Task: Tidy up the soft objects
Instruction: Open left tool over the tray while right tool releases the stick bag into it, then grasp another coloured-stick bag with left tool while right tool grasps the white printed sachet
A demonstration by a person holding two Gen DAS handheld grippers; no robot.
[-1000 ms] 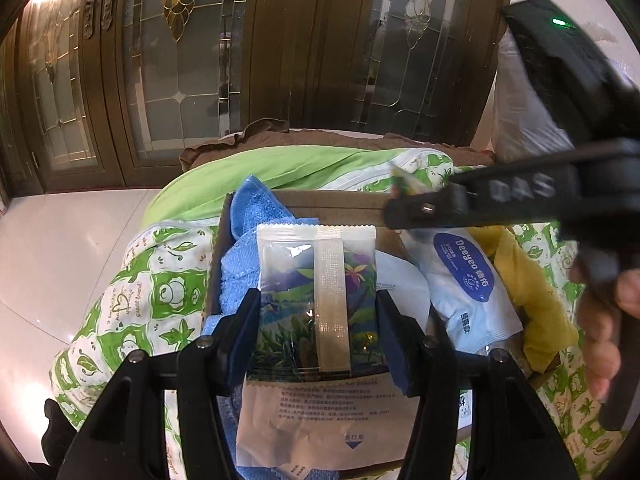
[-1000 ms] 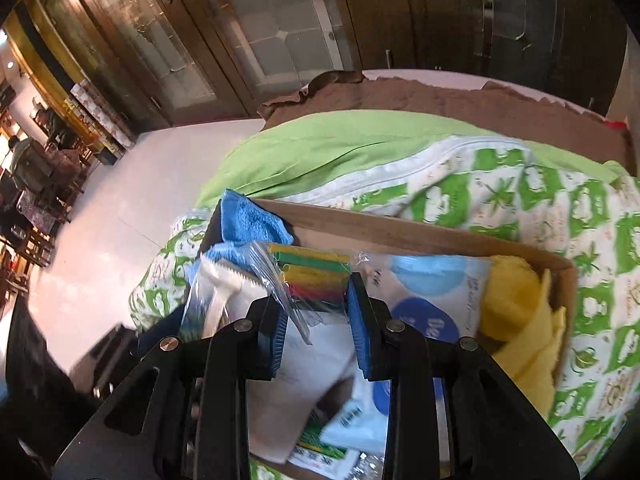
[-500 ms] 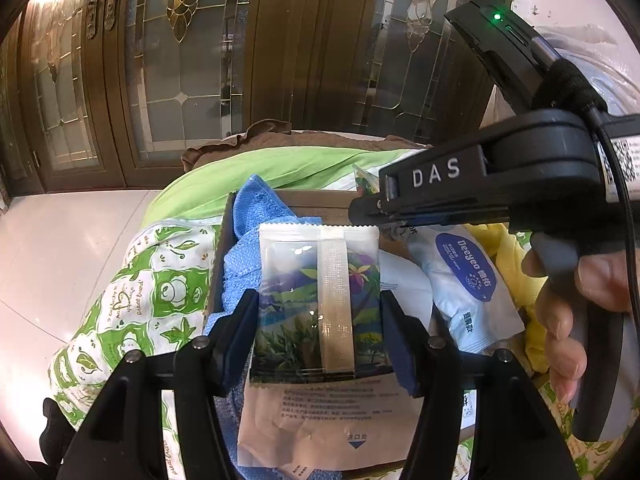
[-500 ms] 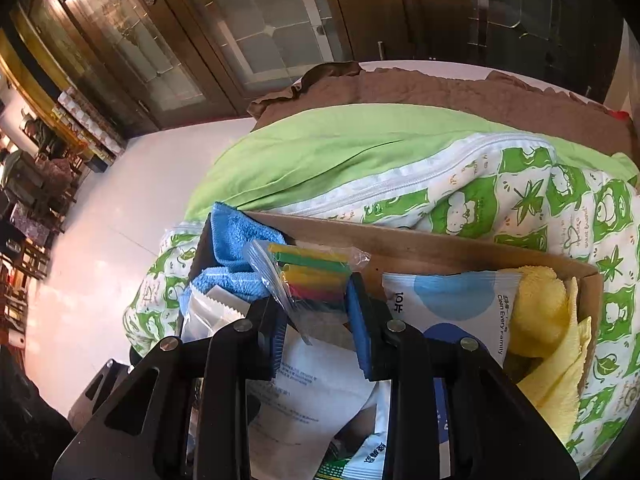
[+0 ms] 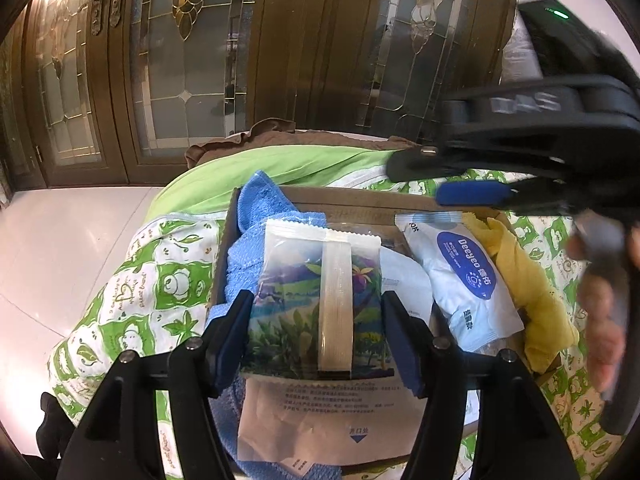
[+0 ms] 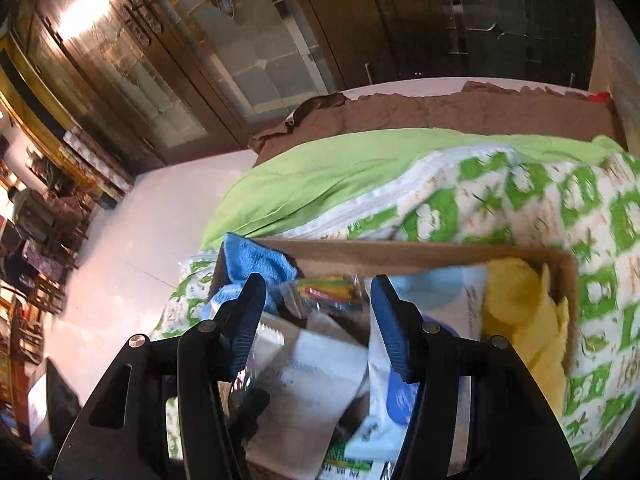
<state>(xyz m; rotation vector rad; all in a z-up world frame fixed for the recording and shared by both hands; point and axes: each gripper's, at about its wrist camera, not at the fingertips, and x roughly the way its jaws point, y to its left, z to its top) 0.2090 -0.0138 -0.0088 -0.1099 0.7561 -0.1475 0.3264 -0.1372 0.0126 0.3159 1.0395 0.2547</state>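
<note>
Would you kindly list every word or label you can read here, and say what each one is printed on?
"Deeyeo" – white wipes pack, on its blue oval; the Chinese characters beside it are too small to read.
"DAS" – side of the right hand-held gripper, blurred but legible.
Chinese print on the paper packet under the left hand-held gripper: too small to read.
Nothing is legible in the right wrist view.

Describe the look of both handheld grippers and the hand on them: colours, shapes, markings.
The left gripper has a matte black angular frame with silver screws and dark blue ribbed fingers. The right gripper matches it; from the left wrist view its black body carries raised "DAS" lettering and a green light. A bare hand grips its handle; no sleeve shows.
</note>
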